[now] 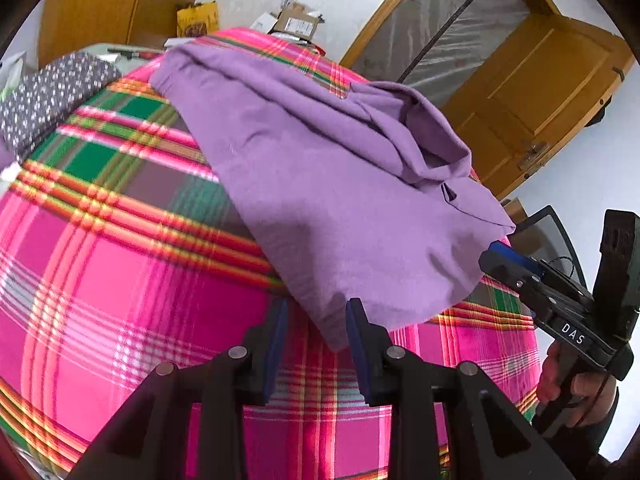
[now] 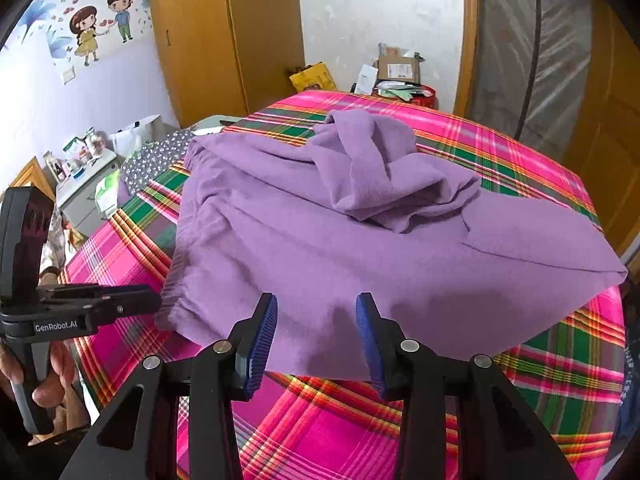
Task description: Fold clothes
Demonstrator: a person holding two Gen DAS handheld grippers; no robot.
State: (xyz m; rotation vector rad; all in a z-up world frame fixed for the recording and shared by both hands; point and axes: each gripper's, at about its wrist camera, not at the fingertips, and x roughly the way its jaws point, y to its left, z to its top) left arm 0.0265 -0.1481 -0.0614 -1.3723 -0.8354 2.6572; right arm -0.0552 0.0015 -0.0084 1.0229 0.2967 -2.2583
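A: Start at the left gripper. What is it doing?

B: Its blue-padded jaws stand apart with nothing pinched; the near corner of the soft purple fleece garment hangs just between them. The right gripper is also parted, hovering over the garment's near edge, empty.

A: And the garment itself?

B: It lies spread over the bed's bright pink, green and orange plaid blanket, with a bunched, hood-like lump piled on its far half.

A: What could go wrong?

B: I'd judge that closing now might catch only one layer, or snag the blanket beneath, so the lift drags the bedding. The lump could also get trapped inside a fold, leaving it bulky.

A: The room?

B: A grey dotted cloth sits at the far left of the bed, a cardboard box beyond the far end, wooden wardrobe doors behind, and cartoon stickers on the left wall.
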